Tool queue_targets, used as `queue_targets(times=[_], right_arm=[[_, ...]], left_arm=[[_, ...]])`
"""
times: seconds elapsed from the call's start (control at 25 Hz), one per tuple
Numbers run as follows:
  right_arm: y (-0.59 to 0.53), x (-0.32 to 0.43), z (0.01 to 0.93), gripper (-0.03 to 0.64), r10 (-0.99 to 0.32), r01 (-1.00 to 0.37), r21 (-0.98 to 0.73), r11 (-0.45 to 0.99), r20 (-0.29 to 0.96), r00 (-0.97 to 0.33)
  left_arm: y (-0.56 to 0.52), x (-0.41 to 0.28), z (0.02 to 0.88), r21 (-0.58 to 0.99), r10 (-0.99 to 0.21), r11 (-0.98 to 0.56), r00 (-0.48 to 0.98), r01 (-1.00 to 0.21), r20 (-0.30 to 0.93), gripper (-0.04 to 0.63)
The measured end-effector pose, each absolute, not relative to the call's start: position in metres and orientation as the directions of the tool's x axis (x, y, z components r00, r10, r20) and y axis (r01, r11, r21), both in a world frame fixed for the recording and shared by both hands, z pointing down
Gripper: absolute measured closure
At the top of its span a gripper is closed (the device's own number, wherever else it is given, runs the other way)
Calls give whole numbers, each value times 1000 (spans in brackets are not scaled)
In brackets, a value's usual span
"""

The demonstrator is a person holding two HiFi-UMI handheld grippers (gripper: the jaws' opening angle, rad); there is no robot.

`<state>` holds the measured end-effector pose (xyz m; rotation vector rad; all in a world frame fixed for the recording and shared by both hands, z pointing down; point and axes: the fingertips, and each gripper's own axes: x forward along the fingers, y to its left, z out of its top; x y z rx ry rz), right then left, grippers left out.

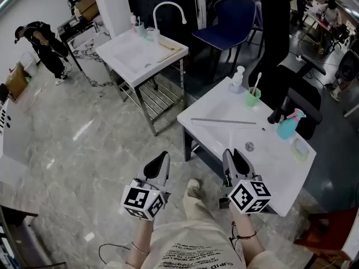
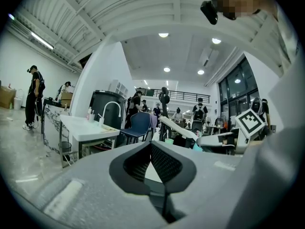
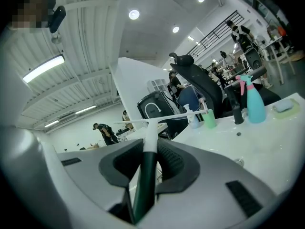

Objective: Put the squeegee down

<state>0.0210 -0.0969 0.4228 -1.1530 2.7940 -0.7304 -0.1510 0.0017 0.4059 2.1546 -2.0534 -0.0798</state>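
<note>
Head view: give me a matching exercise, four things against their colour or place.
Things:
1. squeegee
2. spray bottle
3. cup
4. chair

Colour or place:
a. green, beside the soap bottle
b. dark blue, on the floor
c. between the right gripper jaws
d. teal with a pink trigger

Pairs: 1-c, 2-d, 3-a, 4-b
</note>
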Motion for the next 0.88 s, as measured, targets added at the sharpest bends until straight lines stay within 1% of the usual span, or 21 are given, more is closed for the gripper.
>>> queue_targets(times=[0.4, 0.88], right_arm=[[-174, -33, 434, 522, -670, -671, -459, 582, 198, -716], [-248, -69, 456, 521, -670, -682, -499, 534, 242, -702]], left_arm=[[-87, -192, 408, 167, -990, -59, 79, -984, 114, 572], [-172, -210, 420, 169, -980, -97, 124, -981, 155, 574]])
